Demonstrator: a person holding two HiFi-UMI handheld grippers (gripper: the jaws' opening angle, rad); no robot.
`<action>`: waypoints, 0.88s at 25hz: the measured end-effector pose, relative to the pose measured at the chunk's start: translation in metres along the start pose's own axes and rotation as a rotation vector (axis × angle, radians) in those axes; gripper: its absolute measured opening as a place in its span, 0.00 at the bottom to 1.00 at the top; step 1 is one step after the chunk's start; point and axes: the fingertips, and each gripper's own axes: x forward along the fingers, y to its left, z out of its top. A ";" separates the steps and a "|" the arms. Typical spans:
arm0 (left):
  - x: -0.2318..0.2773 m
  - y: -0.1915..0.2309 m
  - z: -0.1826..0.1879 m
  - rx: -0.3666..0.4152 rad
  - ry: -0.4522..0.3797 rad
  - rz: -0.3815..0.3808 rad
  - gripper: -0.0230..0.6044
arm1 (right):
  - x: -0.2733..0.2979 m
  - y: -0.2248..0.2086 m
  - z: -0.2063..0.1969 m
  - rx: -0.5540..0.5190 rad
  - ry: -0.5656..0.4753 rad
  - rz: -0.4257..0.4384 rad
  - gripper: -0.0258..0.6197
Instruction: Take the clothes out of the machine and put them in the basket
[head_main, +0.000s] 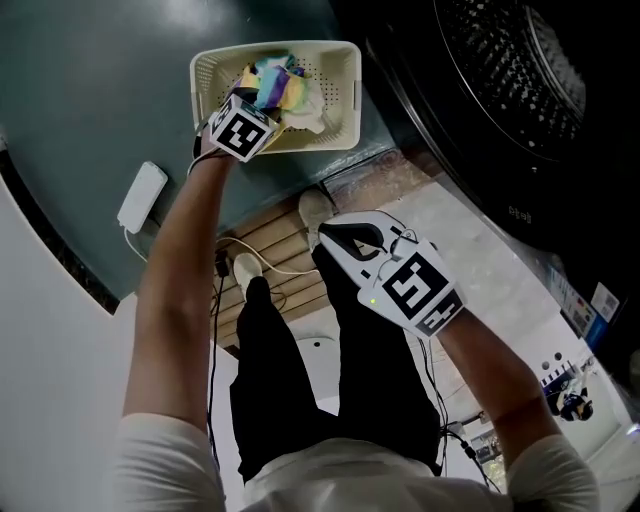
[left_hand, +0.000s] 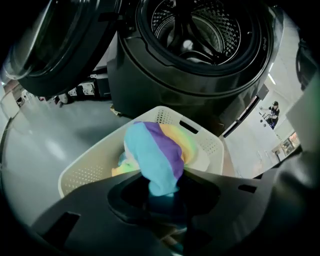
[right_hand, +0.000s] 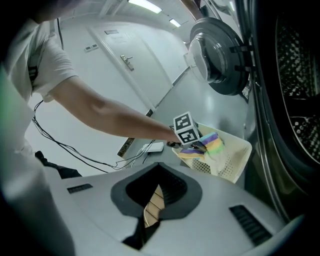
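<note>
One basket (head_main: 354, 95), one washing machine (left_hand: 195, 75) with its door (right_hand: 217, 55) swung open, two grippers. Left gripper (left_hand: 162, 192) clamps one rainbow-striped cloth (left_hand: 155, 155), held low over the basket's inside; one pale cloth (head_main: 312, 112) lies in there. Right gripper (head_main: 345, 235): jaws together, nothing between, well apart from the basket. One white box (head_main: 142, 195) with cables (head_main: 270, 268) on the floor; the left forearm (right_hand: 110, 117) crosses the right gripper view
</note>
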 end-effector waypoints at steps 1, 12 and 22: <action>0.008 0.002 -0.005 0.005 0.019 0.016 0.28 | 0.001 -0.003 -0.004 0.002 0.003 0.001 0.04; 0.006 0.011 -0.017 -0.018 0.057 0.078 0.41 | 0.001 -0.012 -0.003 0.007 -0.020 -0.010 0.04; -0.060 -0.009 0.015 -0.039 -0.025 0.065 0.40 | -0.019 0.016 0.017 -0.003 -0.058 -0.040 0.04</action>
